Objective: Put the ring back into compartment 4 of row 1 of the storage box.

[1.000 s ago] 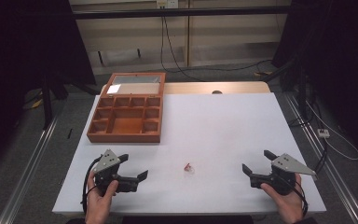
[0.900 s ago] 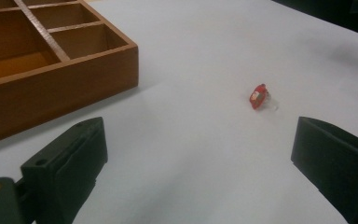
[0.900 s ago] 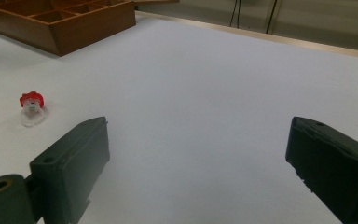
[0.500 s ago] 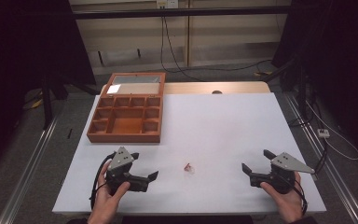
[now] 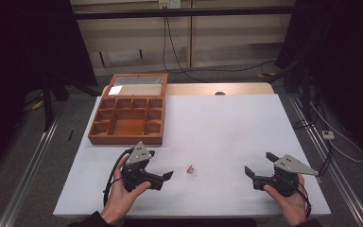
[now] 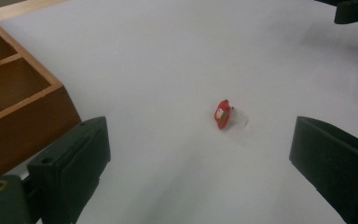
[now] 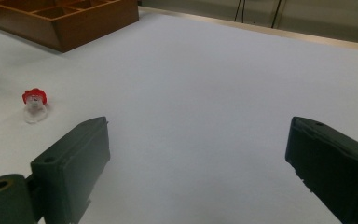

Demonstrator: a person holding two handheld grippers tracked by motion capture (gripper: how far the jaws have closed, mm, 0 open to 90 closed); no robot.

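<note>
floor: grey | wall panels: beige | black curtains both sides

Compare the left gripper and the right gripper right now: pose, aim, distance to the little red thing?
The left gripper sits close to the small red piece, which lies nearly centred between its jaws in its own view; the right gripper is much farther off and sees the piece at its far left. The left gripper lies nearer the wooden box than the right. Both are open, empty and point inward.

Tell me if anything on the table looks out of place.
One thing: a small red and clear ring lies loose on the white table, outside the wooden compartment box, ahead of the open left claw.
</note>
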